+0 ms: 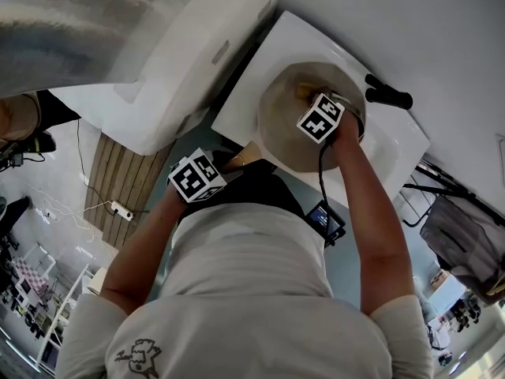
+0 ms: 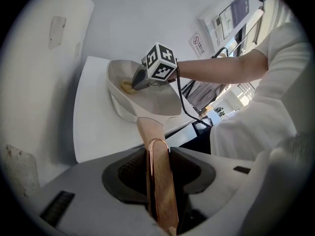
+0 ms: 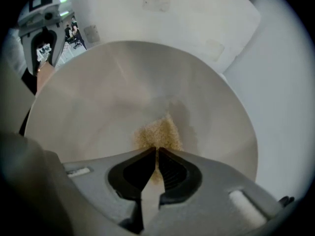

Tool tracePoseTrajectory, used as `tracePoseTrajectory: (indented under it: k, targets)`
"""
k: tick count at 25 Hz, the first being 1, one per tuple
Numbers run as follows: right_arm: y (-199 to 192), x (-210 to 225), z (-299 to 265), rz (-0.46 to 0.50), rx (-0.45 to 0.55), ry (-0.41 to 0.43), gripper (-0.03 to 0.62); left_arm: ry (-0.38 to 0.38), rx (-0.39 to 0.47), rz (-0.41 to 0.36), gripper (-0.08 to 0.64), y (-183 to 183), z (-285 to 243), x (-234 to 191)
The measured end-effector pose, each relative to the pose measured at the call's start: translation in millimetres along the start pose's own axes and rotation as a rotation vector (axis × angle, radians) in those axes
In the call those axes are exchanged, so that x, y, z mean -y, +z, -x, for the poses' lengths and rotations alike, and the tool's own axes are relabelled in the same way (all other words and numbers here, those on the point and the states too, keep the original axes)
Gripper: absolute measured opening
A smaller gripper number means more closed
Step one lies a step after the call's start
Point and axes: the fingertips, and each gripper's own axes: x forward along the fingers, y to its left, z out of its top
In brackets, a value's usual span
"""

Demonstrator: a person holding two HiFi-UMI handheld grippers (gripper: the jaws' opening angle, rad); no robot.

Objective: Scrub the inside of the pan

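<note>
Clamped nearest the lens, the left gripper (image 2: 157, 155) grasps the pan's copper-coloured handle (image 2: 150, 129), steadying the pale pan (image 3: 98, 92) on the white table (image 2: 96, 127). At lower centre of its own view, the right gripper (image 3: 156, 151) pinches a tan scouring pad (image 3: 158, 132) against the pan's floor. Scrubbing looks under way; no grime shows, so what remains is unclear. White walls (image 2: 147, 14) carry posters (image 2: 231, 14) at upper right.
</note>
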Motion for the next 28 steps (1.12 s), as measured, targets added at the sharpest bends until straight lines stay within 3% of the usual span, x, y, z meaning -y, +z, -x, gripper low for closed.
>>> tracePoseTrajectory:
  k: [7,13,21,28]
  targets:
    - [23.9,-45.2,4.3,0.056,0.076,0.085,0.023,0.007,0.002,0.007,0.152,-1.0,-2.2,-1.5]
    - [16.2,-80.6,9.7,0.094,0.082,0.153,0.023,0.004,0.004,0.018,0.152,-1.1,-3.1,-2.3]
    - [-18.3,-107.3,15.2,0.092,0.029,0.226,0.023,-0.009,-0.008,0.02,0.152,-1.4,-3.6,-2.7]
    - [-54.9,-95.5,13.7,0.059,-0.096,0.227,0.023,-0.019,-0.019,0.021,0.152,-2.3,-4.4,-3.2]
